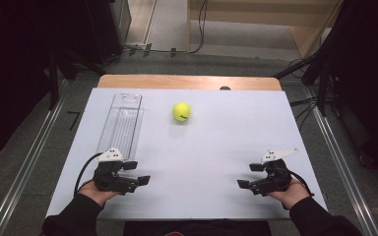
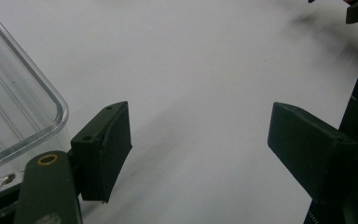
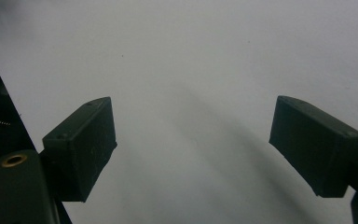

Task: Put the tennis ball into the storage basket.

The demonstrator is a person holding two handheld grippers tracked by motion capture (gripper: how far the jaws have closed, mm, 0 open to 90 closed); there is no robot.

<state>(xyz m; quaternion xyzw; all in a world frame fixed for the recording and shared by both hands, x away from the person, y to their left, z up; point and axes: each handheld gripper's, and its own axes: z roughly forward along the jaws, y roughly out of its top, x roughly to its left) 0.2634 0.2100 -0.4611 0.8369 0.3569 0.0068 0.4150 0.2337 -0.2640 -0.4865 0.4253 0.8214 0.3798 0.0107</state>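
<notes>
On the white bench (image 1: pixel 216 147) a clear plastic tray (image 1: pixel 123 123) lies lengthwise along the left side; everything else is placed from it.

The left claw (image 1: pixel 137 173) rests low over the bench just past the tray's near end, held in the person's left hand (image 1: pixel 96 189), and points toward the middle of the bench, away from the tray. In the left gripper view the left claw (image 2: pixel 198 144) has its jaws standing wide apart with bare bench between them, and the tray's rounded near corner (image 2: pixel 23 116) sits just beside the left jaw, apart from it.

A yellow-green tennis ball (image 1: pixel 181 111) sits on the bench to the right of the tray, level with its far half and clear of its wall, well apart from both claws.

The right claw (image 1: pixel 250 175) is far to the right of the tray, near the bench's front edge, held in the right hand (image 1: pixel 290 191) and pointing back toward the tray's side. In the right gripper view the right claw (image 3: pixel 193 144) also has its jaws spread wide, gripping nothing, with plain bench surface under them.
</notes>
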